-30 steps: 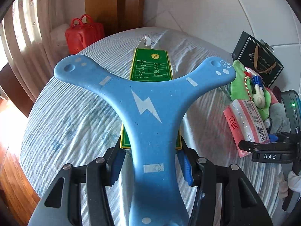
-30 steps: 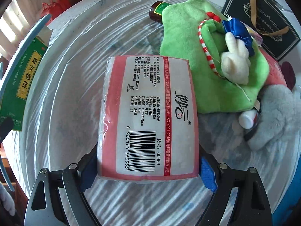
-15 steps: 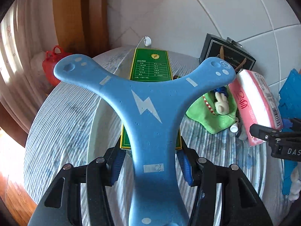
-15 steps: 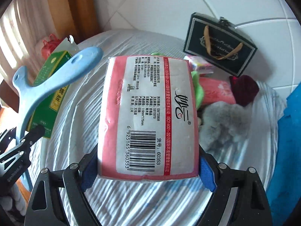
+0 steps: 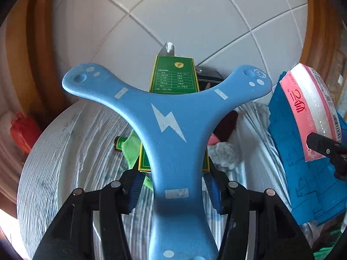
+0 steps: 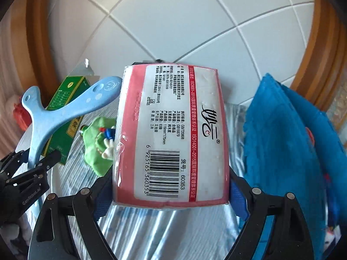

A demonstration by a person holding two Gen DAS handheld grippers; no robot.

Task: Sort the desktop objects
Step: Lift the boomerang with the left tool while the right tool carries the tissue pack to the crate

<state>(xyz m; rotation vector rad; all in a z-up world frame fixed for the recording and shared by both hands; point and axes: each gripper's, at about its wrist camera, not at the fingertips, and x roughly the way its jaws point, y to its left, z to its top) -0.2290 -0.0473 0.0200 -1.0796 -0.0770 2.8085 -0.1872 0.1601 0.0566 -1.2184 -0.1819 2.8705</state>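
Note:
My left gripper (image 5: 173, 192) is shut on a blue three-armed boomerang (image 5: 171, 125) and a green box (image 5: 174, 78) beneath it, both held above the round table. They also show in the right wrist view, the boomerang (image 6: 65, 110) over the box (image 6: 63, 106). My right gripper (image 6: 171, 197) is shut on a pink and white tissue pack (image 6: 171, 134), held up in the air. The pack also shows at the right of the left wrist view (image 5: 310, 108).
The round table with a striped white cloth (image 5: 65, 151) holds a green plush toy (image 6: 97, 147), a brown bottle (image 5: 119, 145), a grey plush (image 5: 223, 153) and a dark red item (image 5: 225, 125). A blue fabric bag (image 6: 288, 151) stands at right. A white tiled wall (image 6: 173, 21) is behind.
Both grippers have lifted and tilted up with their loads; the views now show more wall and less table. The blue bag has come closer on the right.

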